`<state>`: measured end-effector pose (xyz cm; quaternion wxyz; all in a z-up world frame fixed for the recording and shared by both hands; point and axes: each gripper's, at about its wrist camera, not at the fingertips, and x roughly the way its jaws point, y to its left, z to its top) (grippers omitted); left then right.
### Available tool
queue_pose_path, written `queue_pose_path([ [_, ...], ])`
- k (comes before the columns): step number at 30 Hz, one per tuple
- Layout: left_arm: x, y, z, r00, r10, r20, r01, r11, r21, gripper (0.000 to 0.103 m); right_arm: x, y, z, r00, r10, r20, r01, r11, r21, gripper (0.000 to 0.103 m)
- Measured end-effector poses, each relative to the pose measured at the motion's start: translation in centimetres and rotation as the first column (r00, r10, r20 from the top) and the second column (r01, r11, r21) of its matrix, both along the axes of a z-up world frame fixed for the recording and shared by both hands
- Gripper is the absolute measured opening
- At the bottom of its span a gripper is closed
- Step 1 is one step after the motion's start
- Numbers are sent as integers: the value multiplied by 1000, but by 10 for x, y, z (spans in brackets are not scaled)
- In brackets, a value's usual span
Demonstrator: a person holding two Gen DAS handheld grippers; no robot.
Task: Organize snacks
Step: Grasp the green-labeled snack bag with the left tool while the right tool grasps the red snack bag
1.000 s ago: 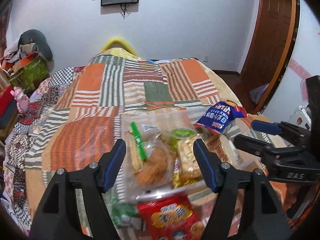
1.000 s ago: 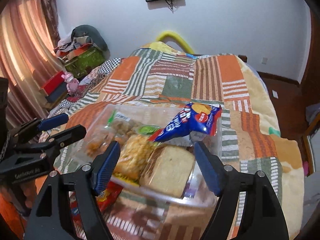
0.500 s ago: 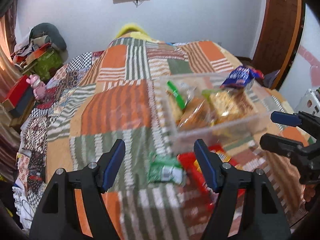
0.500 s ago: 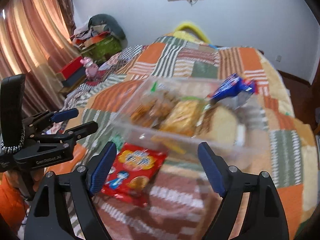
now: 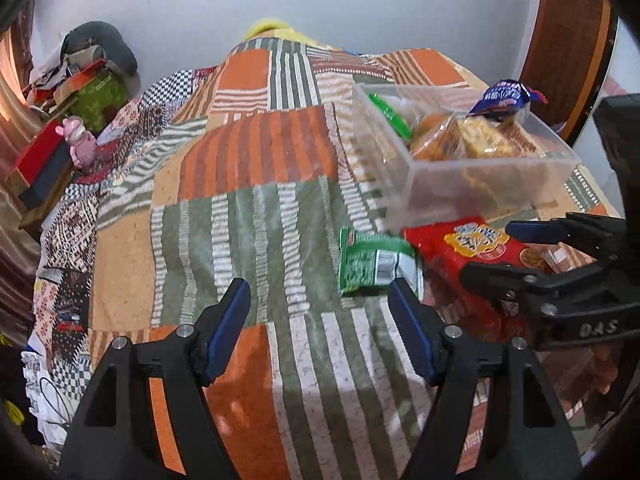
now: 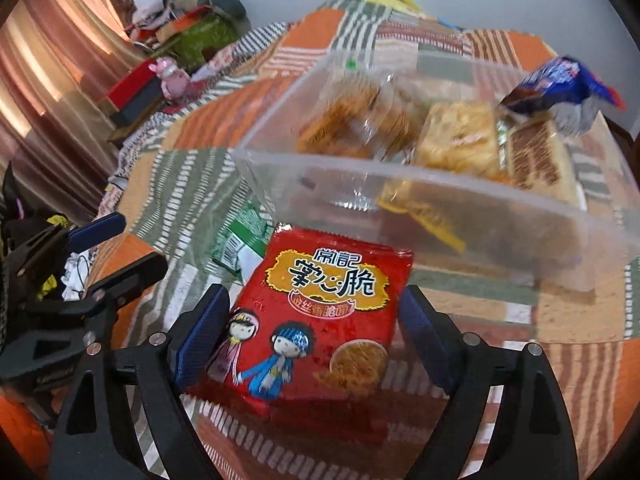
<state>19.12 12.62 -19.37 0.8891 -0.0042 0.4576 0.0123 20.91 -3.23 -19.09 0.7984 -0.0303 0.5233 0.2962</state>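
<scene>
A clear plastic box [image 5: 480, 192] [image 6: 460, 216] holds several wrapped snacks, with a blue packet [image 5: 506, 96] [image 6: 560, 84] sticking out at its far right. In front of it on the patchwork bedspread lie a red snack packet [image 6: 316, 332] [image 5: 472, 248] and a green packet [image 5: 372, 260] [image 6: 240, 236]. My right gripper [image 6: 312, 332] is open, its blue pads either side of the red packet, low over it. My left gripper [image 5: 320, 328] is open and empty over the bedspread, just left of the green packet. Each gripper shows in the other's view [image 5: 560, 264] [image 6: 80, 256].
The patchwork bedspread [image 5: 248, 184] stretches to the far wall. A pink toy [image 5: 80, 140] and a red and black box [image 5: 40, 168] lie off the bed's left side, with a pile of clothes and bags [image 5: 92, 76] behind. A wooden door [image 5: 568, 32] is at right.
Both grippers have pulled back from over the box and dropped lower. The right gripper now straddles the red packet. The left gripper has shifted left of the green packet.
</scene>
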Motion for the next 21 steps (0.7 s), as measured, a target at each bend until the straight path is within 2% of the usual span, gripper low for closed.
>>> queue_pose_path([
  [6,0,4,-17,1000,-3,-26,2,1000,-22,71,3,7,-11,1000,-4,-21,3,999,-37,96],
  [10,2,3,-25,999,-6,-37,4,999,-45,71,-2,11,-11,1000,26,10,-25,997,-76,95],
  [13,5,3,-30,999,-6,-51,3,998,-70,71,-6,14,-12,997,65,43,-59,990,-128,88],
  [15,8,2,-33,998,-9,-60,4,996,-89,71,-11,13,-12,994,85,75,-72,985,-158,78],
  [16,9,2,-34,998,-10,-63,4,995,-95,71,-12,10,-11,992,95,82,-81,984,-158,77],
  [18,12,0,-36,998,-14,-68,7,995,-103,71,-11,2,-8,993,93,77,-81,987,-141,63],
  [21,20,-6,-38,997,-22,-77,13,994,-112,71,-8,-14,-5,997,65,51,-60,994,-87,63],
])
